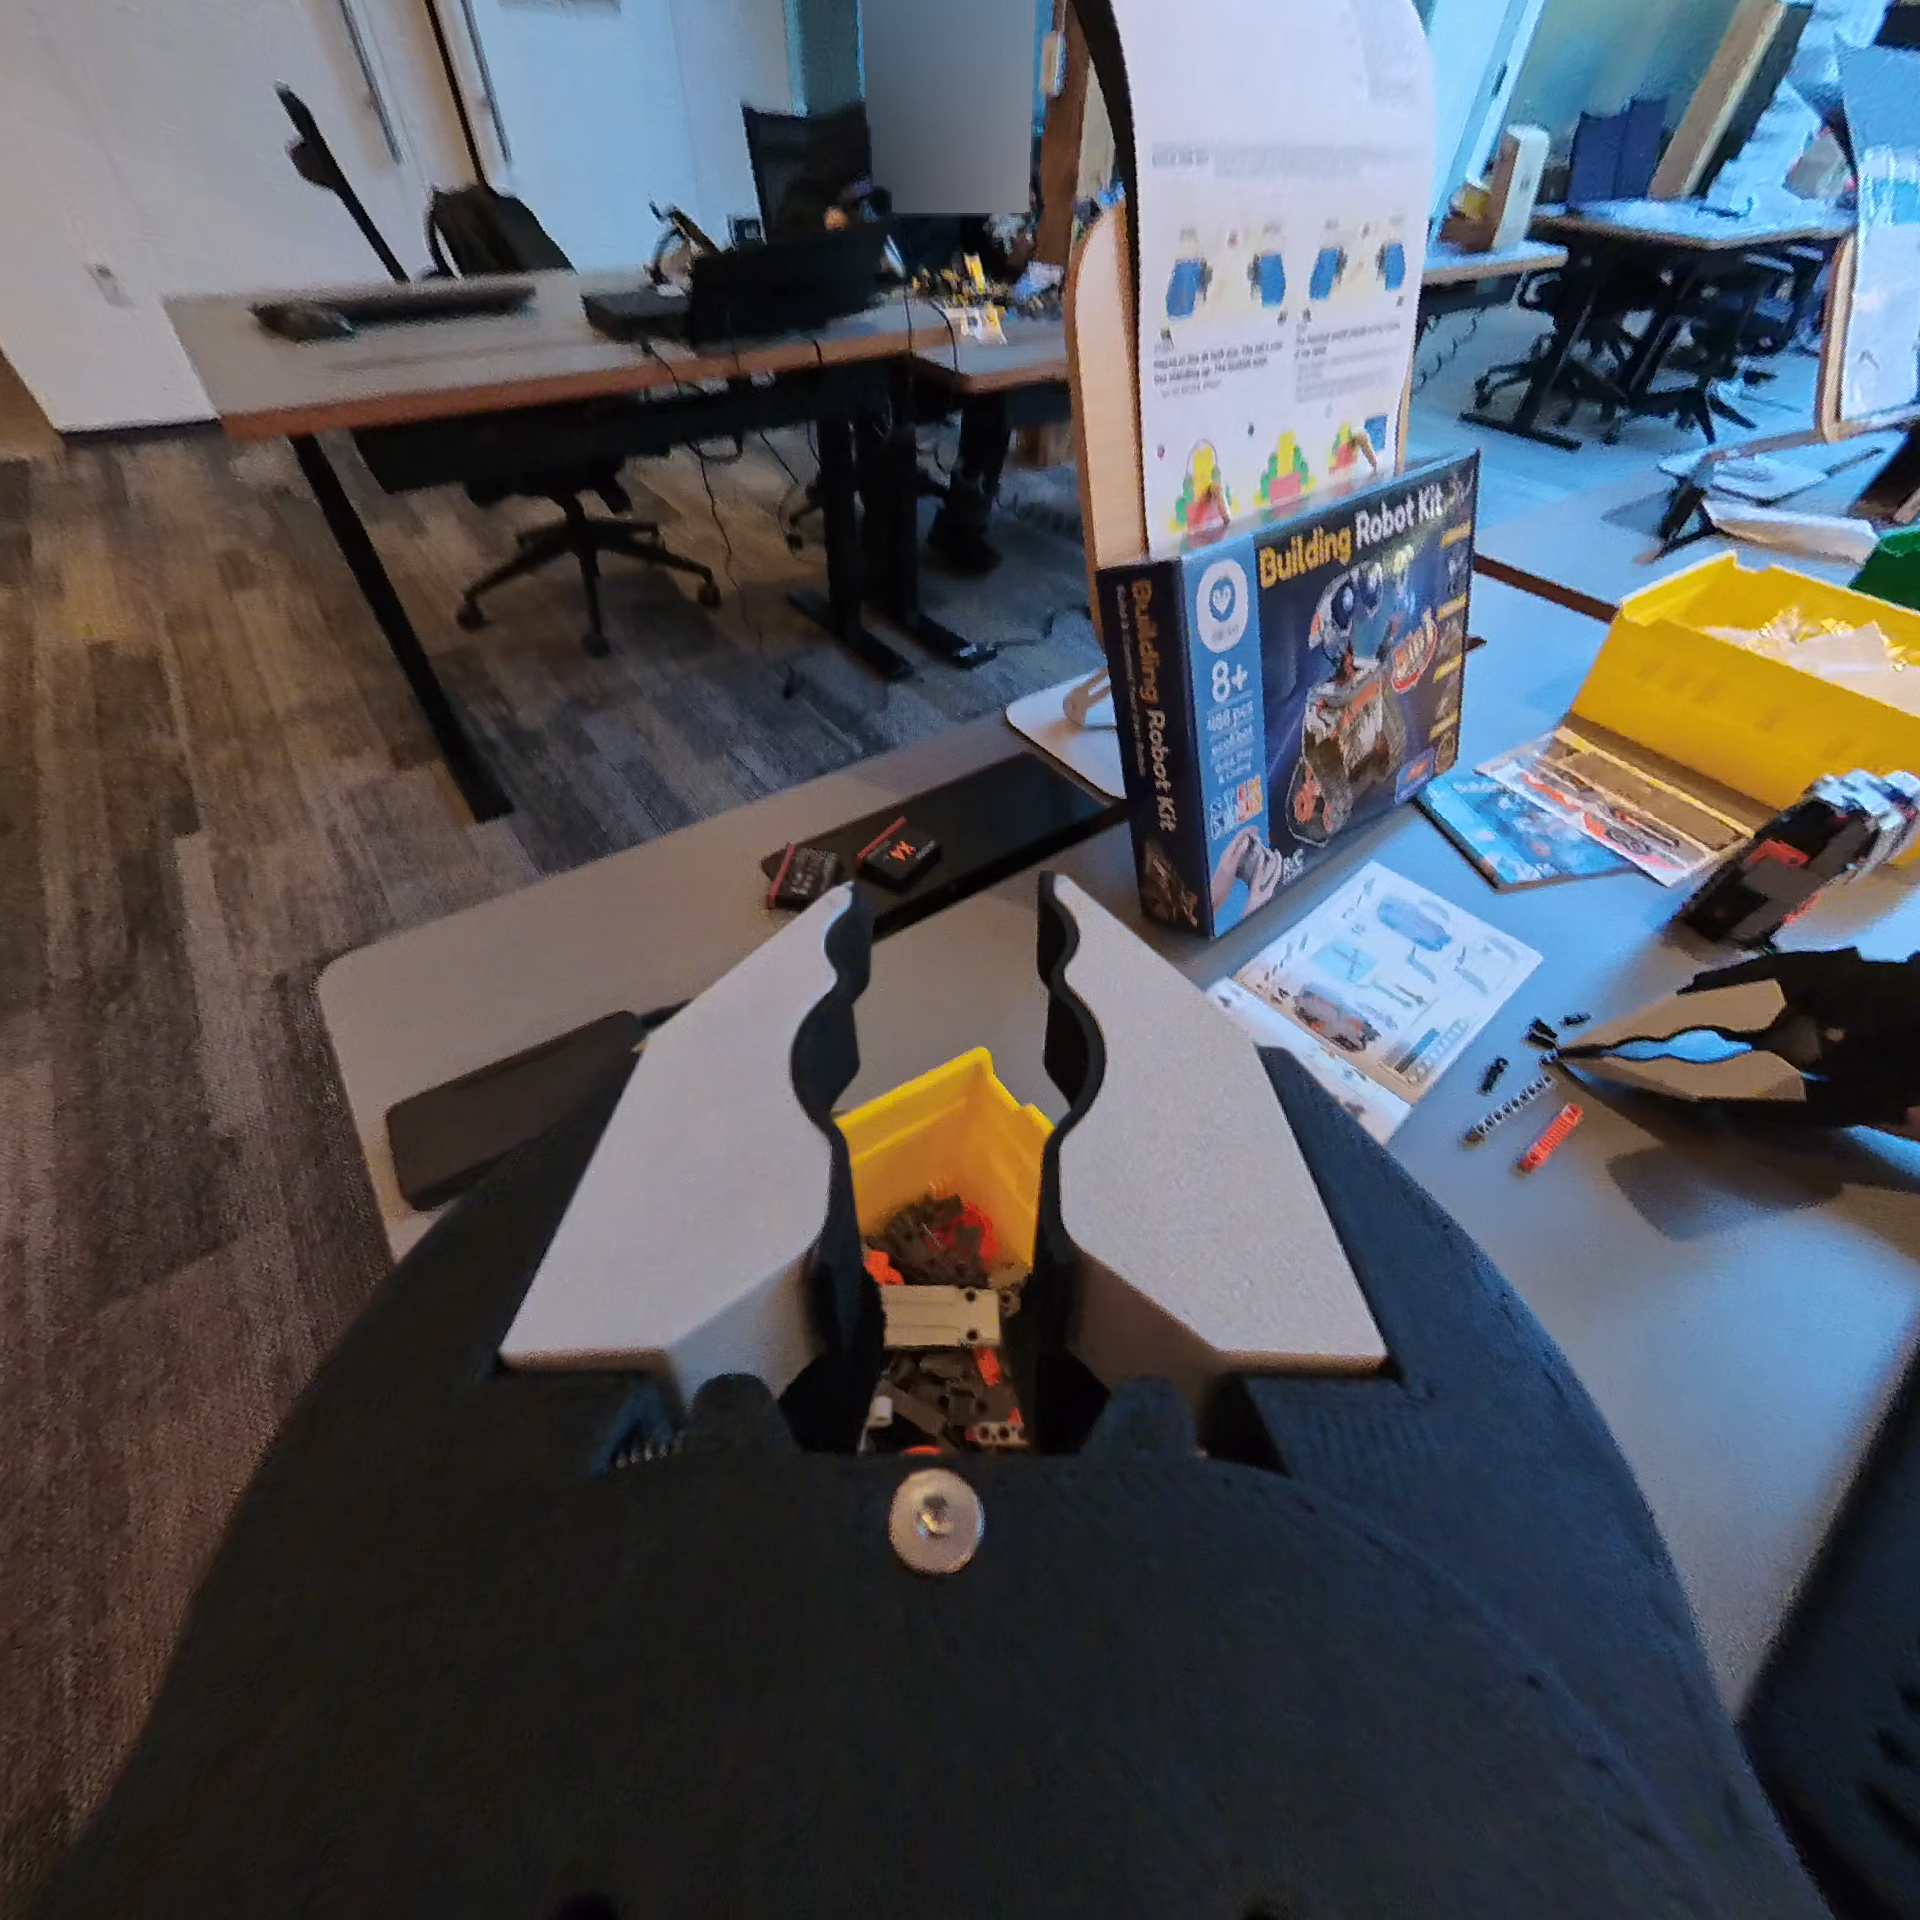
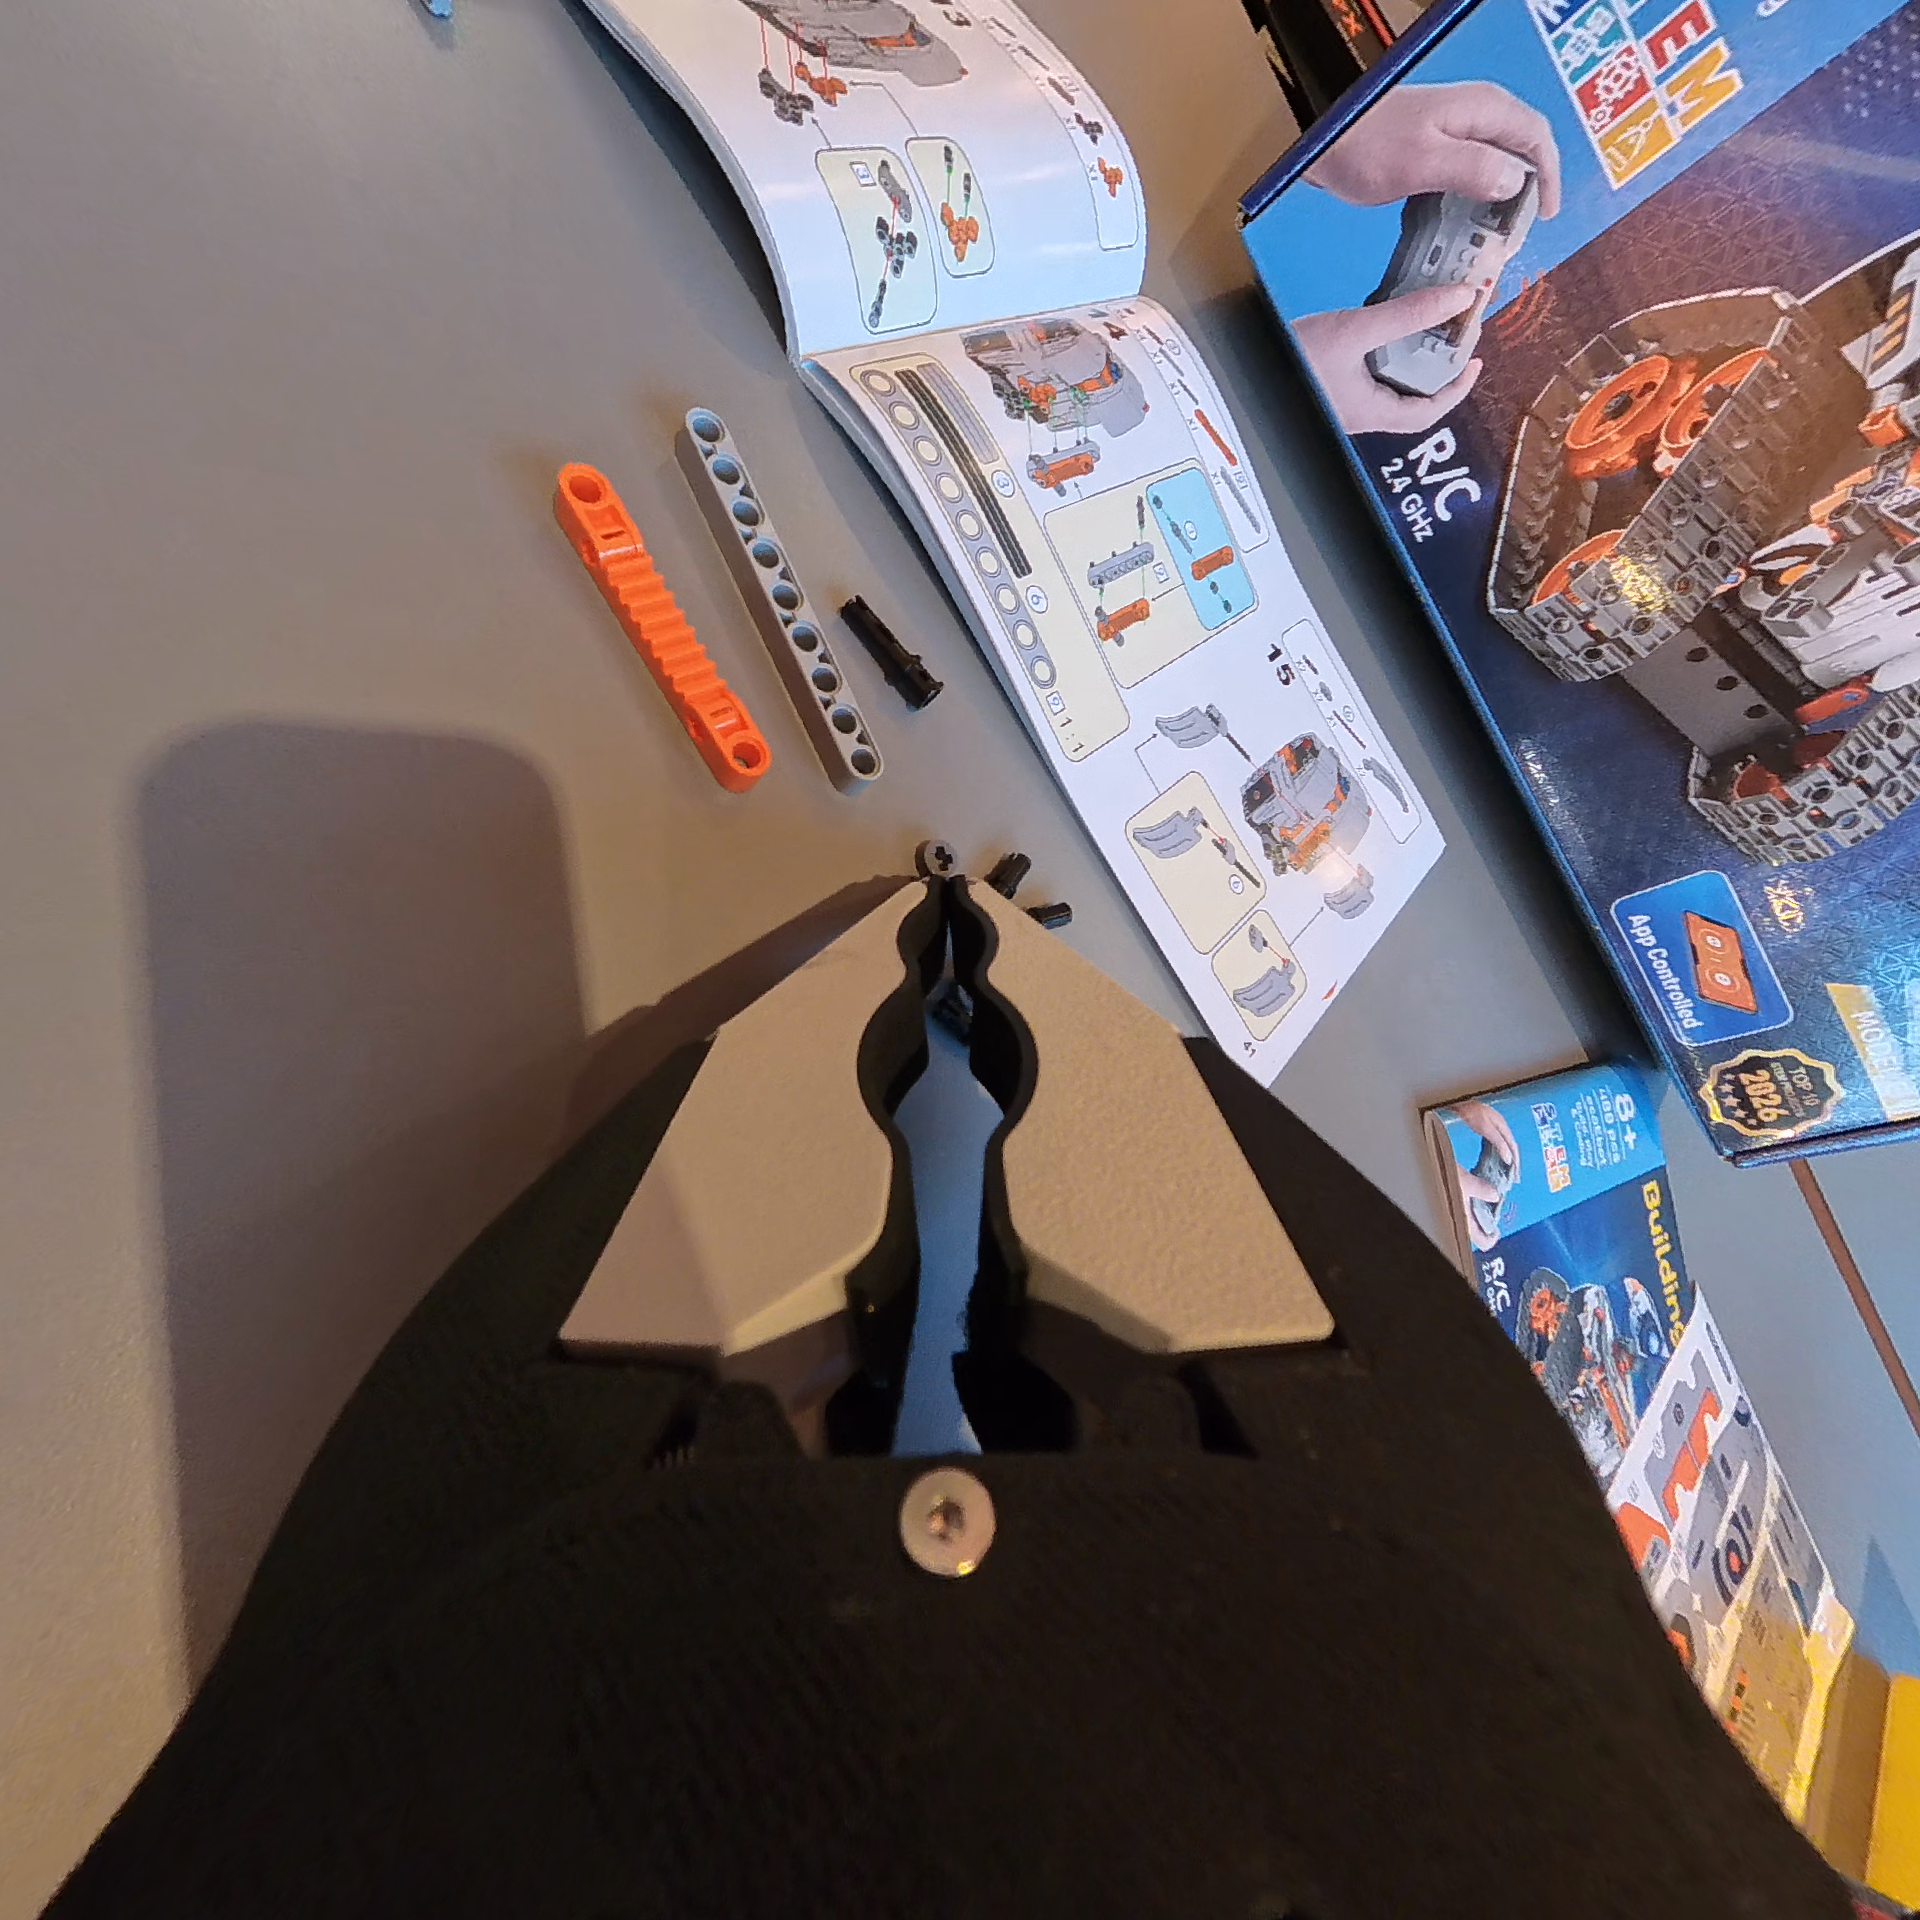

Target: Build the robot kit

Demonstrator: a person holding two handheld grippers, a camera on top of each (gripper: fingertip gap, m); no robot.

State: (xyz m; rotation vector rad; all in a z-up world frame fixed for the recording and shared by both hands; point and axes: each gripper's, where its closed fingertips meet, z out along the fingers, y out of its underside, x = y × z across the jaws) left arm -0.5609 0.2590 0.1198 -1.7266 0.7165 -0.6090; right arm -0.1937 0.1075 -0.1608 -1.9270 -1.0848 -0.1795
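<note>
Left tongs [image 1: 948,914] spread above yellow bin [image 1: 951,1127]. Right tongs [image 2: 943,883] pinch small grey pin [image 2: 937,858], tips low over bench [image 2: 312,416]; firm, steady squeeze advisable.

Grey table [image 2: 312,312], open booklet [image 2: 1091,582], orange beam [image 2: 660,629], kit box [image 1: 1309,707]

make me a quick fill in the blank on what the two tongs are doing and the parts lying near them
1. The left tongs are open above a small ____ bin of mixed parts.
2. The right tongs are shut on a small grey ____.
3. On the grey table, the orange toothed piece lies beside a ____ beam with a row of holes.
4. An open instruction ____ lies between those parts and the blue kit box.

Missing words: yellow; pin; grey; booklet
</note>
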